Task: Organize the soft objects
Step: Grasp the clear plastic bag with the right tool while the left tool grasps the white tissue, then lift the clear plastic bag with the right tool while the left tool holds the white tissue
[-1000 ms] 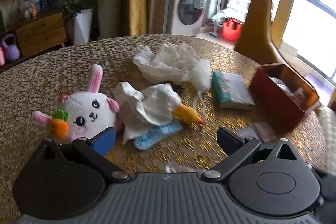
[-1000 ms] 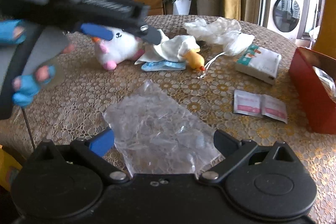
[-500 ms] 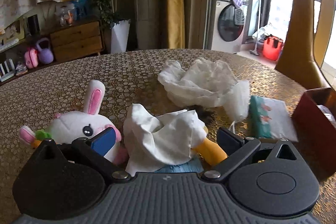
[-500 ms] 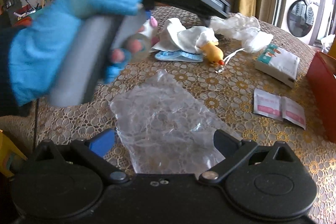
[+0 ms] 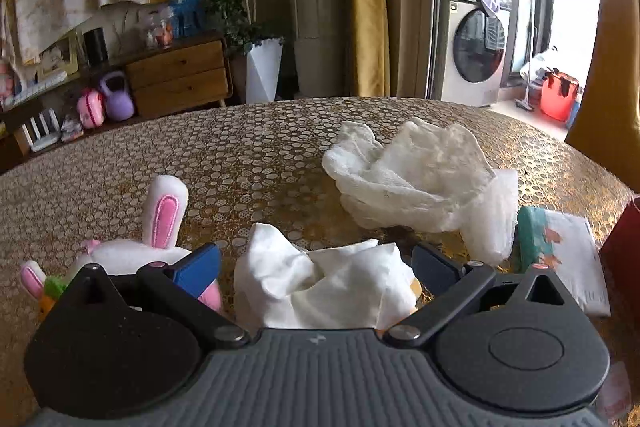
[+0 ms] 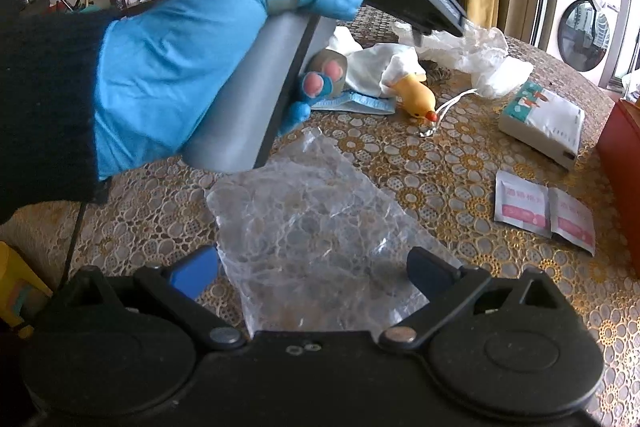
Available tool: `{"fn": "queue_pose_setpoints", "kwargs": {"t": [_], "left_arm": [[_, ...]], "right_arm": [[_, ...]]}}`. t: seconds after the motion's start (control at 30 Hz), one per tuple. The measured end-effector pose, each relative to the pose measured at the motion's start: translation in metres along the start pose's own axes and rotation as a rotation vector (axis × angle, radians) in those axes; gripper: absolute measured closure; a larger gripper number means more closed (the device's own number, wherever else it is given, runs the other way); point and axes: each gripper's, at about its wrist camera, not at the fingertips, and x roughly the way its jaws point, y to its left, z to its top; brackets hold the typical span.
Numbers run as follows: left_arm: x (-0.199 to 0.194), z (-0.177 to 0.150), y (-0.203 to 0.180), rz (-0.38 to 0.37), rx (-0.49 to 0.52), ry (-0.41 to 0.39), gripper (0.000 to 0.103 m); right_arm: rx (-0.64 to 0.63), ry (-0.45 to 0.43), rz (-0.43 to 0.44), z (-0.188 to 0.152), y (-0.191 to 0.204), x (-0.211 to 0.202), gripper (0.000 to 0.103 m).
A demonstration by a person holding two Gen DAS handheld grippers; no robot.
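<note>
My left gripper (image 5: 316,263) is spread wide, crumpled white cloth (image 5: 320,287) between its fingers — not clamped. Plush bunny (image 5: 132,251) just left of it, gauzy white bundle (image 5: 416,179) ahead-right on the counter (image 5: 256,155). Right gripper (image 6: 314,269) is also wide apart, clear plastic bag (image 6: 320,227) lying between the fingers; yellow duck (image 6: 416,97) further ahead.
</note>
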Motion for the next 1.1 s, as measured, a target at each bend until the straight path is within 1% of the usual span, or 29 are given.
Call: {"fn": "queue_pose_setpoints", "kwargs": {"t": [0.1, 0.2, 0.33, 0.43, 0.53, 0.6, 0.67, 0.7, 0.73, 0.8, 0.83, 0.87, 0.9, 0.97, 1.0, 1.07, 1.1], "left_arm": [[0.009, 0.003, 0.000, 0.001, -0.014, 0.035, 0.001], [0.013, 0.004, 0.004, -0.004, -0.026, 0.051, 0.001], [0.018, 0.006, 0.005, -0.003, -0.020, 0.066, 0.001], [0.020, 0.007, 0.006, -0.001, -0.022, 0.076, 0.005], [0.022, 0.009, 0.006, 0.003, -0.020, 0.080, 0.011], [0.023, 0.009, 0.007, -0.001, -0.019, 0.092, 0.022], [0.023, 0.009, 0.008, -0.011, -0.017, 0.096, 0.028], [0.023, 0.009, 0.009, -0.020, -0.016, 0.097, 0.035], [0.022, 0.009, 0.010, -0.031, -0.017, 0.101, 0.038], [0.020, 0.010, 0.011, -0.052, -0.024, 0.107, 0.052], [0.020, 0.010, 0.011, -0.061, -0.024, 0.109, 0.055], [0.019, 0.010, 0.011, -0.073, -0.021, 0.111, 0.063], [0.018, 0.011, 0.011, -0.079, -0.018, 0.112, 0.069], [0.015, 0.012, 0.010, -0.088, -0.013, 0.112, 0.072], [0.014, 0.012, 0.010, -0.092, -0.009, 0.112, 0.079], [0.013, 0.013, 0.012, -0.108, -0.015, 0.120, 0.086], [0.013, 0.014, 0.014, -0.117, -0.021, 0.125, 0.089]], "right_arm": [[-0.007, 0.001, -0.009, 0.000, 0.000, 0.002, 0.002], [-0.012, -0.001, -0.015, 0.000, 0.001, 0.002, 0.002], [-0.063, 0.005, -0.043, -0.002, 0.006, 0.004, 0.003], [-0.063, -0.003, -0.044, -0.003, 0.007, 0.002, 0.004], [-0.070, -0.008, -0.043, -0.003, 0.006, 0.000, 0.007], [-0.077, -0.013, -0.037, -0.003, 0.008, -0.003, 0.013], [-0.084, -0.018, -0.029, -0.003, 0.010, -0.005, 0.023], [-0.090, -0.021, -0.023, -0.003, 0.011, -0.006, 0.025], [-0.094, -0.023, -0.021, -0.003, 0.012, -0.007, 0.029], [-0.099, -0.027, -0.018, -0.003, 0.014, -0.008, 0.039], [-0.101, -0.030, -0.018, -0.003, 0.014, -0.009, 0.049], [-0.103, -0.032, -0.024, -0.003, 0.015, -0.010, 0.054], [-0.099, -0.030, -0.025, -0.002, 0.015, -0.010, 0.055], [-0.095, -0.031, -0.040, -0.002, 0.014, -0.010, 0.066], [-0.095, -0.031, -0.044, -0.002, 0.014, -0.010, 0.068], [-0.080, -0.034, -0.056, -0.001, 0.012, -0.010, 0.085], [-0.072, -0.036, -0.071, -0.001, 0.011, -0.011, 0.086]]}}
